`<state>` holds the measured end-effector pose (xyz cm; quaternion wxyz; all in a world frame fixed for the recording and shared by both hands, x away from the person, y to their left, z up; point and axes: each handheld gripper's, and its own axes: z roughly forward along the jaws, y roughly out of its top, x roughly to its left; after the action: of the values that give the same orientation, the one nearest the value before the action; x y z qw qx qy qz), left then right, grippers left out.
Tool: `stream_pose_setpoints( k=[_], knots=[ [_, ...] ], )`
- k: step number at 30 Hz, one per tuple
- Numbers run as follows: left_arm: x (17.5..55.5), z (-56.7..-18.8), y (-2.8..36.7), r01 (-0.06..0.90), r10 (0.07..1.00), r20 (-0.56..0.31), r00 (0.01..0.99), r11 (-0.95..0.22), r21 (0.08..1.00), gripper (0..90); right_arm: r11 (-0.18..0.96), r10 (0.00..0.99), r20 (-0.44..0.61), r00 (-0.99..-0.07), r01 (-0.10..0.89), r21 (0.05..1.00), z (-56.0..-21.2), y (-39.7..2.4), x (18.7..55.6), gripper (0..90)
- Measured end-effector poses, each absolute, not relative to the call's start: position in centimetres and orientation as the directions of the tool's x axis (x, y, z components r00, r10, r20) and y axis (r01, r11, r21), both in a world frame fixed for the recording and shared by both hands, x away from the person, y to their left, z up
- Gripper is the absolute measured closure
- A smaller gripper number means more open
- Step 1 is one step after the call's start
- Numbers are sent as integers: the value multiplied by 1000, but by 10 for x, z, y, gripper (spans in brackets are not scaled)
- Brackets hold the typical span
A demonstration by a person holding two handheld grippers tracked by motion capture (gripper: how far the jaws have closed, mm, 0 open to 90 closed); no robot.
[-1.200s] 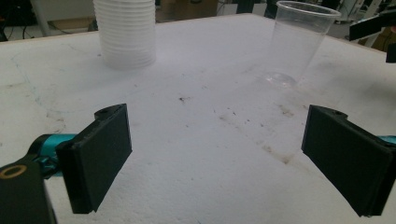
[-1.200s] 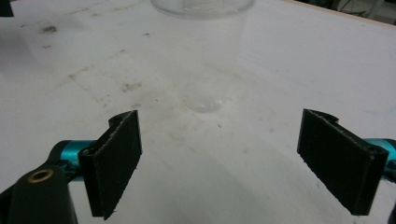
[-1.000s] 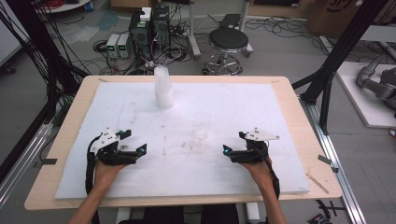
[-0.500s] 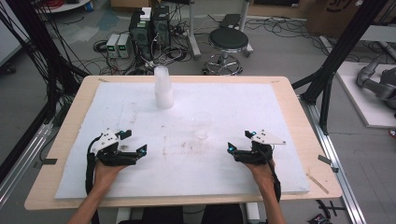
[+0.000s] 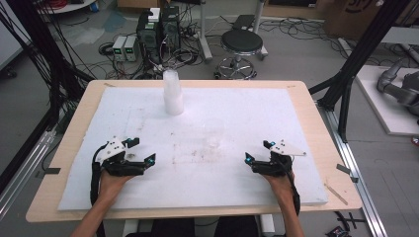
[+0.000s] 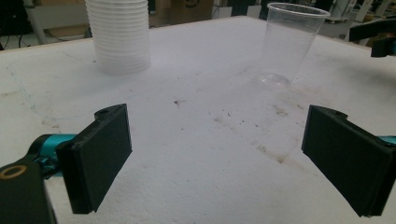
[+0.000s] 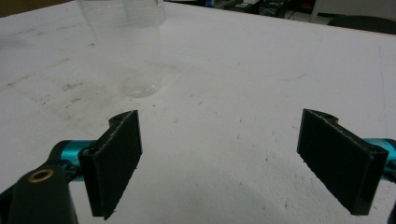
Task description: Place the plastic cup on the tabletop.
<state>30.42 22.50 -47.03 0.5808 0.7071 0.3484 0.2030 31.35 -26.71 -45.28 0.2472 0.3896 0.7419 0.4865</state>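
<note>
Both grippers, left gripper and right gripper, stand wide open and hold nothing. Ahead between them stands upright a single clear plastic cup, thin and transparent; stack of cups farther behind.

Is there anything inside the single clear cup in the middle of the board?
Nothing shows inside the clear cup: it stands upright and open on the white foam board, and the board shows through its wall and base. The stack of cups stands apart, its inside hidden.
</note>
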Motion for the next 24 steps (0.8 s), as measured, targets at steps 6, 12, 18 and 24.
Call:
stream_pose_setpoints(
  k=[6, 12, 18, 24],
  knots=[
    [304, -470, 225, 256, 725, -119, 678, -82, 963, 82, 207, 821, 22, -571, 334, 920, -453, -269, 313, 141],
    [304, -470, 225, 259, 728, -124, 674, -76, 963, 82, 213, 820, 19, -573, 336, 917, -454, -269, 312, 141],
    [306, -471, 225, 267, 733, -131, 668, -72, 961, 82, 196, 824, 50, -565, 367, 909, -454, -270, 315, 142],
    [305, -470, 224, 263, 731, -119, 672, -85, 961, 82, 204, 819, 43, -572, 361, 910, -454, -270, 315, 142]
  ],
)
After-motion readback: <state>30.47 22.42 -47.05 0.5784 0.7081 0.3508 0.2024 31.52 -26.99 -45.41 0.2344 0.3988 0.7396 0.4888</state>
